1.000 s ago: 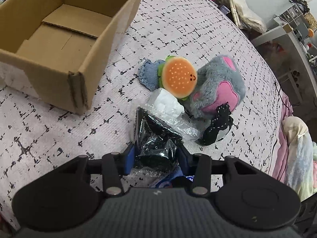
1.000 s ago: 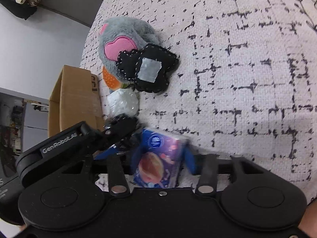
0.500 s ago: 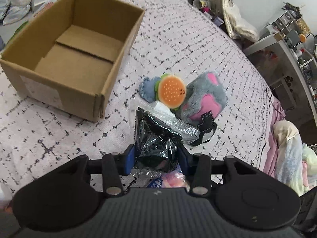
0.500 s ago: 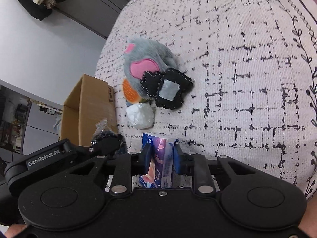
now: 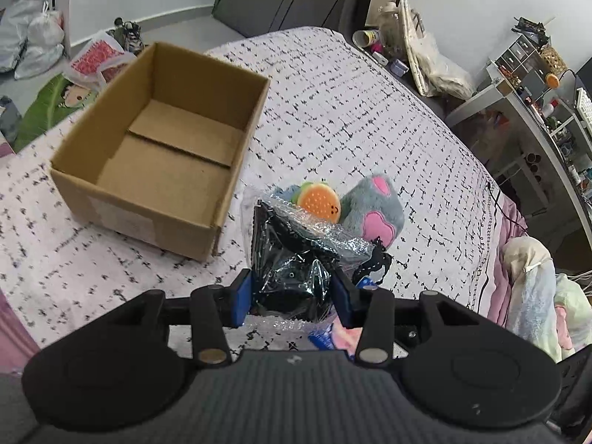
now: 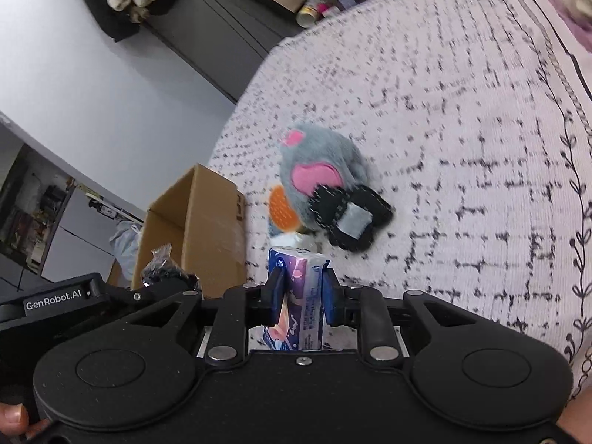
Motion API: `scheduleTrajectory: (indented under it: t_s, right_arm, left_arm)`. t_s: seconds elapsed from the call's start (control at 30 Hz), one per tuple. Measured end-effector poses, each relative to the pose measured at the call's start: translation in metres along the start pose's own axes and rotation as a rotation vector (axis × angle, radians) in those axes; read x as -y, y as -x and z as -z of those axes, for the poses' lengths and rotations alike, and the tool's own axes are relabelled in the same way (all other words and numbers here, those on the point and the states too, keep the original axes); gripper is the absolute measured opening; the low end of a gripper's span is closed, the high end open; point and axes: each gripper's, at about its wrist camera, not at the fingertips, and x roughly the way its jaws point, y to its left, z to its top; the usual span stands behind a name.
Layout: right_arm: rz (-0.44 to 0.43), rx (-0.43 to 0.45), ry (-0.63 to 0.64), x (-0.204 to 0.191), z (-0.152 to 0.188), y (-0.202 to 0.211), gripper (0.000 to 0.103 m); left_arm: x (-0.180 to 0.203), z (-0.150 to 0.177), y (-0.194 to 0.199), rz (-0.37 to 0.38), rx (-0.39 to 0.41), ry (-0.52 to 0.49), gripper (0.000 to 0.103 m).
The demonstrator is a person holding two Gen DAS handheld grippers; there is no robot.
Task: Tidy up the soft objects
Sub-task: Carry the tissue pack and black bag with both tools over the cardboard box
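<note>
Left wrist view: the left gripper [image 5: 292, 298] tilts steeply down over the bedspread [image 5: 370, 118], raised clear of it. Its blue pads clench a black crinkled packet [image 5: 292, 270] in clear wrap, which sticks up and forward from between them, off the bed. Beyond it to the left sits an open cardboard box [image 5: 148, 218] with nothing in it but its bottom flaps. Right of the box lies the pile of soft things: a burger plush [image 5: 320, 203], a grey and pink plush [image 5: 377, 211] touching it, a bit of blue fabric [image 5: 290, 189] behind the burger, and the edge of a black stitched piece [image 5: 379, 259] just past the packet. Under the gripper's right finger peeks a blue and pink corner of the tissue pack [image 5: 333, 335].

Right wrist view: the right gripper [image 6: 301, 296] points down at a gentler slope. Its jaws have just been closing and now squeeze the tissue pack [image 6: 301, 285], which stands upright between the pads, pinched narrow, above the bedspread [image 6: 462, 111]. Ahead lie the grey and pink plush [image 6: 325, 159], the black stitched piece [image 6: 351, 214] with a grey patch resting against it, the orange burger plush [image 6: 281, 211] beside it, and a white bundle [image 6: 286, 238] just behind the pack. The box [image 6: 199, 229] stands to the left; its inside is hidden from here. At lower left the left gripper's body [image 6: 92, 296] shows with the black packet [image 6: 162, 270] on it. A fingertip [image 6: 13, 416] shows at the bottom corner.
</note>
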Motion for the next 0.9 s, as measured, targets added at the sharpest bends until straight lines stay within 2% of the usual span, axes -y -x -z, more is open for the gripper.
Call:
scheduleTrajectory:
  t_s: [0.37,0.9]
  right_arm:
    - [-0.022,0.062,0.096,-0.036,-0.013,0.02,0.02]
    - [-0.026,0.128,0.195,-0.088,-0.036,0.039,0.02]
  left_arm:
    - [-0.002,-0.011,0.029,-0.019,0.05,0.0,0.044]
    - [-0.003,-0.046,0.065,0.002,0.127,-0.026,0.044]
